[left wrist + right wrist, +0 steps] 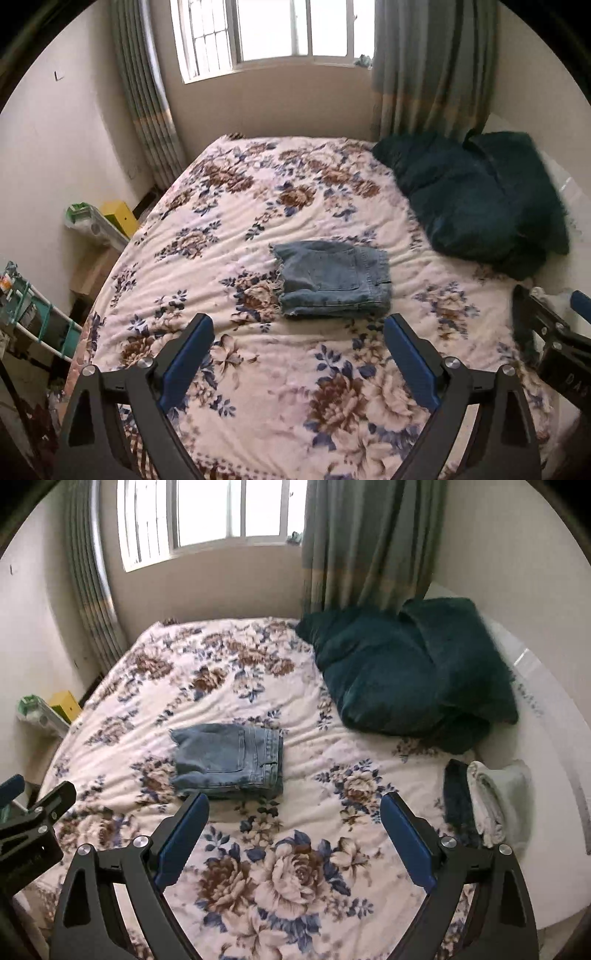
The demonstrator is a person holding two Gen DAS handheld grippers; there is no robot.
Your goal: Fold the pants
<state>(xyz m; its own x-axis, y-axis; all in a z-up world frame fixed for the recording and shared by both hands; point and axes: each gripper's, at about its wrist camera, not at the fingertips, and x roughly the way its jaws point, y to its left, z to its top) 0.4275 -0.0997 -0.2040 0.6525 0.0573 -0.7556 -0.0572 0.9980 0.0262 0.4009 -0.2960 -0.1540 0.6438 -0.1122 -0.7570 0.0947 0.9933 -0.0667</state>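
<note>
One bed fills both views, spread with a cream floral blanket patterned in brown and blue blossoms. Against the bed's far right corner, below the grey-green curtain, slumps a dark teal plush blanket, well apart from the denim. Near the middle of the bed lie the folded denim shorts, a compact rectangular stack with a back pocket facing up and a frayed hem on the left side; nothing touches them. At the bed's right edge, nearer than the teal blanket, a rolled pale towel lies just beside a dark folded cloth. Off the bed's left side stands a yellow box. Closest to the cameras, the left tool and the right tool hover above the bed's near part, short of the shorts, each with blue-padded fingers spread wide and holding nothing.
</note>
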